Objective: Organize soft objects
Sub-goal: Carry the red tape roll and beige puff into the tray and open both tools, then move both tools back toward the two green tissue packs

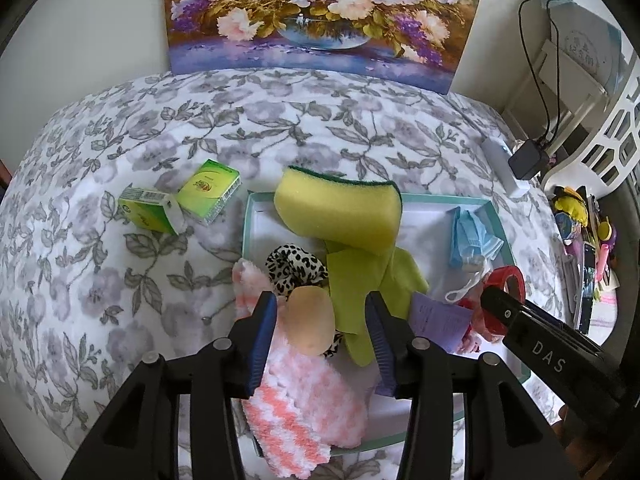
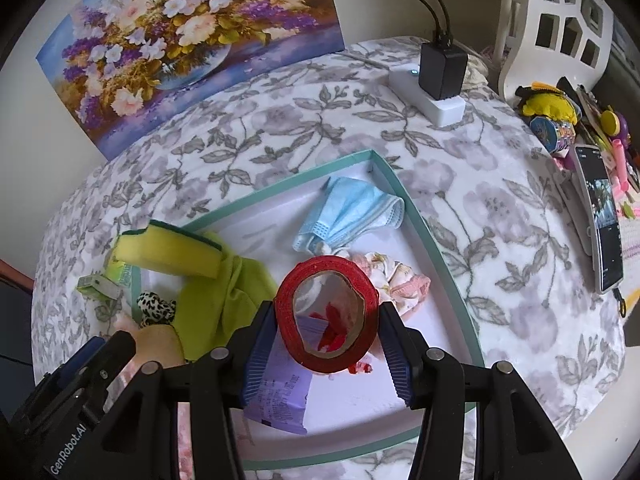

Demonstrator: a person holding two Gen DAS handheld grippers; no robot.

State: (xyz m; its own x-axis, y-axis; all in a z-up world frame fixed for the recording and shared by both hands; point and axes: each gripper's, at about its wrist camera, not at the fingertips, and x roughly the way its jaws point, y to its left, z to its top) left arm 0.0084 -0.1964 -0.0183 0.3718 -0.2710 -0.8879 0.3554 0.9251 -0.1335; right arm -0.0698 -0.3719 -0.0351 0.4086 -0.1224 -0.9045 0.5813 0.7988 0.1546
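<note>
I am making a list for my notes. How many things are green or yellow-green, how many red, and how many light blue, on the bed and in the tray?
Green or yellow-green: 4 (two tissue packs, sponge, cloth)
Red: 1 (tape roll)
Light blue: 1 (face mask)
Total: 6

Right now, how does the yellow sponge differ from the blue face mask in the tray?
The yellow sponge is a thick block with a green scrub layer; the blue face mask is thin, pleated and crumpled. The sponge leans on the tray's far-left rim, propped over a green cloth; the mask lies on the tray floor near the far-right corner. Both are soft and neither is held by a gripper.
</note>
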